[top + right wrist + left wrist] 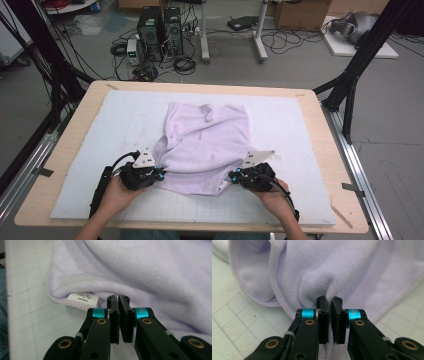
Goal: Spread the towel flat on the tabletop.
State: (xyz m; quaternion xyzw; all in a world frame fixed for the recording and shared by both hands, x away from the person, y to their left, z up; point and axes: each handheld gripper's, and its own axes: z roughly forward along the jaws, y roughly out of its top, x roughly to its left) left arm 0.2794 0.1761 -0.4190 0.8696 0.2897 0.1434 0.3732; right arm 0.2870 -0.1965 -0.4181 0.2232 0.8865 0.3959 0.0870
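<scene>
Soft, limp lilac terry towel [205,145]: left tool [159,172] and right tool [233,175] each clenched on its near hem; expect sagging.

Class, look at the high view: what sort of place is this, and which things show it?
Probably a lab or workshop: computer towers and tangled cables on a bare floor, cardboard boxes, and a black-framed table holding a lilac towel.

Black claw [329,315], cyan bands, brass screws
</scene>
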